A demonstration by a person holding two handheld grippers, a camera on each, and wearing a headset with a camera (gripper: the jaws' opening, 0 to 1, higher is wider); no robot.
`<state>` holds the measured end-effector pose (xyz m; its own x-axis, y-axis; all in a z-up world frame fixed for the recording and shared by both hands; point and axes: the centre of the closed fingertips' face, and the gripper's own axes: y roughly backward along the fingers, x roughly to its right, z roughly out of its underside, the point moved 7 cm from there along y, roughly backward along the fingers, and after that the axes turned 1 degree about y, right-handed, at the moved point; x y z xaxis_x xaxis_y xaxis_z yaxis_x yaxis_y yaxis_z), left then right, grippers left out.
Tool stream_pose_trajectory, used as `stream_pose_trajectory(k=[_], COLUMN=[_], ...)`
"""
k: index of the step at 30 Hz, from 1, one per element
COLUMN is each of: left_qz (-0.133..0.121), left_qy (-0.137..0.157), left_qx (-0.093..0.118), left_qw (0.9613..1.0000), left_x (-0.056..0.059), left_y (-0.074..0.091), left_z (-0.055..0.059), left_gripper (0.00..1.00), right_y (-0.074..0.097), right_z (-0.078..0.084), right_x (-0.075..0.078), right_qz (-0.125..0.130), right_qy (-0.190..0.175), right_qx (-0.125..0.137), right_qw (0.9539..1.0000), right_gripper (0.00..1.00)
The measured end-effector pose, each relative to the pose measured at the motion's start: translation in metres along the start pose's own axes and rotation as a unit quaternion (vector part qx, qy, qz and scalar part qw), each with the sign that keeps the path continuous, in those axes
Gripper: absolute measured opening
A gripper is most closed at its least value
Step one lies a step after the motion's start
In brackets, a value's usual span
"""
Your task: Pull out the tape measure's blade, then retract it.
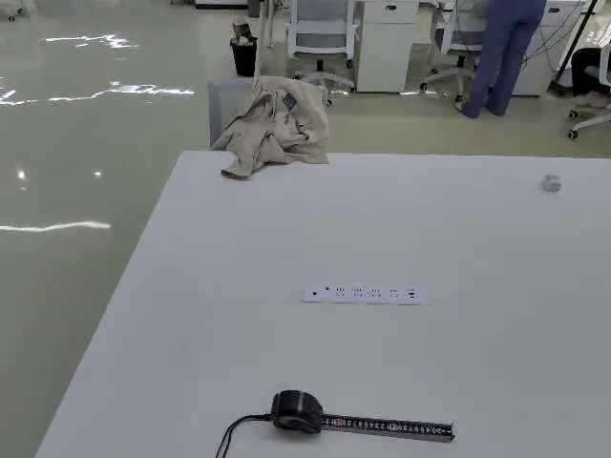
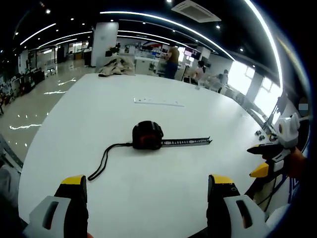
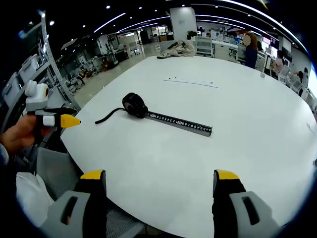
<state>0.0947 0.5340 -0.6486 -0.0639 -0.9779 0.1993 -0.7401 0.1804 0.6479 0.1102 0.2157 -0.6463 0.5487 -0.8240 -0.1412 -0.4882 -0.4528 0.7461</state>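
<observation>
Now the tape measure (image 1: 298,411) is lying bottom-centre in the head view, blade (image 1: 387,426) partly out. I'm holding the left gripper (image 2: 147,181) and right gripper (image 3: 161,174) off it, jaws apart. Pinching loosely, I'm risking it skidding.

We see white bench (image 1: 191,334) under us. Black tape measure (image 1: 297,411) lies at bottom middle, near our edge. Its blade (image 1: 387,427) is out, flat on bench, pointing right. Thin black strap (image 1: 232,434) curls off its left side, down to picture's bottom edge. White socket strip (image 1: 365,294) sits mid-bench, well apart from tape measure. Small grey lump (image 1: 551,183) far right. Beige jacket (image 1: 275,124) hangs over grey chair (image 1: 224,100) at far edge, one part touching bench. Behind, on shiny floor (image 1: 86,191), we spot black bin (image 1: 244,55), white cabinet (image 1: 384,43), person (image 1: 501,48) in blue.
</observation>
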Motion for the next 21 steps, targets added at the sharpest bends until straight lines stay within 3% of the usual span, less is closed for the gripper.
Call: stream_pose_trajectory(k=[21], left_qz=[-0.004], left_qy=[0.015], left_qx=[0.003], left_qw=[0.9999], left_x=[0.0053], left_y=[0.0032], left_z=[0.0004], left_gripper=[1.00], right_y=[0.0048], right_z=[0.0014], right_x=[0.0018], right_qz=[0.007], right_qy=[-0.003], right_qx=[0.000], right_qw=[1.0000], right_gripper=[0.90])
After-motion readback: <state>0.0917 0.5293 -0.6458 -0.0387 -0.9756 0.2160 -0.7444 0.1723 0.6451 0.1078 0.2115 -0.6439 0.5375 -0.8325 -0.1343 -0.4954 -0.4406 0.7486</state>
